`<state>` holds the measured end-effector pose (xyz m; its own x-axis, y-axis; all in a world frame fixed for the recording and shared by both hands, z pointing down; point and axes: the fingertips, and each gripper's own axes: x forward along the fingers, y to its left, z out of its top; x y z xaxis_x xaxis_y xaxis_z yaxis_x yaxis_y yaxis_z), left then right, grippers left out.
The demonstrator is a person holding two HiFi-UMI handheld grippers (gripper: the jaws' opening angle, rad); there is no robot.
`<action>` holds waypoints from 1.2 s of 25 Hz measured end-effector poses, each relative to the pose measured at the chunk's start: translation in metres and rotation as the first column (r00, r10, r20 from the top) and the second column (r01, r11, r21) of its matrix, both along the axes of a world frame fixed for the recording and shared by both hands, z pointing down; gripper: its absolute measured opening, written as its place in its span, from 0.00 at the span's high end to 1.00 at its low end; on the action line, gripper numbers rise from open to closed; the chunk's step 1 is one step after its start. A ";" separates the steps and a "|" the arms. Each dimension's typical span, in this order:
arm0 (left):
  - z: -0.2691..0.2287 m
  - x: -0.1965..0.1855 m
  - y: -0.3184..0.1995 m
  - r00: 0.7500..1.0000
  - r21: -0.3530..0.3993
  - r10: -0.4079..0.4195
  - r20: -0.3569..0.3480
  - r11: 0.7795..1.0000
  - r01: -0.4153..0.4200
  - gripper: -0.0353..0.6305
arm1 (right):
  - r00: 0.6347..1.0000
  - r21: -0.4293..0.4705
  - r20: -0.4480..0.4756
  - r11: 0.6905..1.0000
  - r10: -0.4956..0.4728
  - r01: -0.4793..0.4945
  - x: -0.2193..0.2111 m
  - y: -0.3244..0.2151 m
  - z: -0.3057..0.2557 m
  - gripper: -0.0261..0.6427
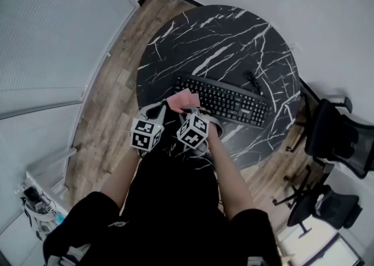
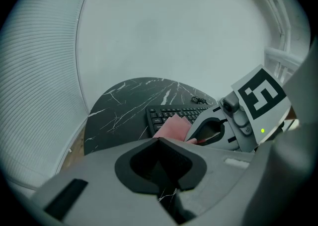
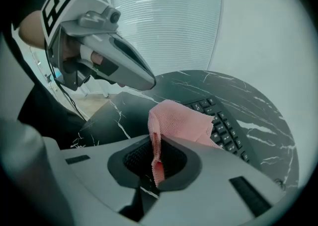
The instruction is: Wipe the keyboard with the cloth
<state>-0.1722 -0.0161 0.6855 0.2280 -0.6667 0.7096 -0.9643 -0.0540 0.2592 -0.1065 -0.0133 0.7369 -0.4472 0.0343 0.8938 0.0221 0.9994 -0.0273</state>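
Note:
A black keyboard (image 1: 231, 102) lies across the middle of a round black marble table (image 1: 234, 37). A pink cloth (image 1: 182, 100) rests over the keyboard's near-left end. My right gripper (image 3: 156, 153) is shut on a fold of this cloth (image 3: 179, 120), which bunches up beyond the jaws, next to the keys (image 3: 226, 130). In the head view the right gripper (image 1: 188, 110) sits at the table's near edge. My left gripper (image 1: 152, 110) hovers just left of it, jaws shut and empty (image 2: 159, 143). It looks across at the cloth (image 2: 173, 128) and the right gripper (image 2: 218, 130).
A small coiled black cable (image 1: 252, 79) lies on the table beyond the keyboard. Black office chairs (image 1: 339, 136) stand to the right of the table. A cart with small items (image 1: 38, 200) stands on the wooden floor at the lower left.

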 end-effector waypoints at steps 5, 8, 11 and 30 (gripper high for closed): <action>-0.003 0.004 -0.012 1.000 0.018 0.015 -0.002 1.000 -0.015 0.95 | 0.992 -0.049 0.067 0.994 0.104 -0.101 -0.001 -0.003 -0.008 0.94; -0.005 0.001 -0.021 1.000 0.025 0.015 -0.002 1.000 -0.015 0.95 | 0.983 -0.003 0.125 0.990 0.137 -0.138 0.003 -0.019 -0.033 0.94; -0.012 -0.001 -0.039 1.000 0.043 0.024 0.000 0.999 -0.024 0.95 | 0.964 0.084 0.195 0.976 0.183 -0.202 0.017 -0.047 -0.074 0.95; -0.006 0.083 -0.111 0.957 0.037 0.289 -0.004 0.957 -0.288 0.95 | 0.966 0.346 -0.003 0.906 0.260 -0.242 0.078 -0.158 -0.056 0.94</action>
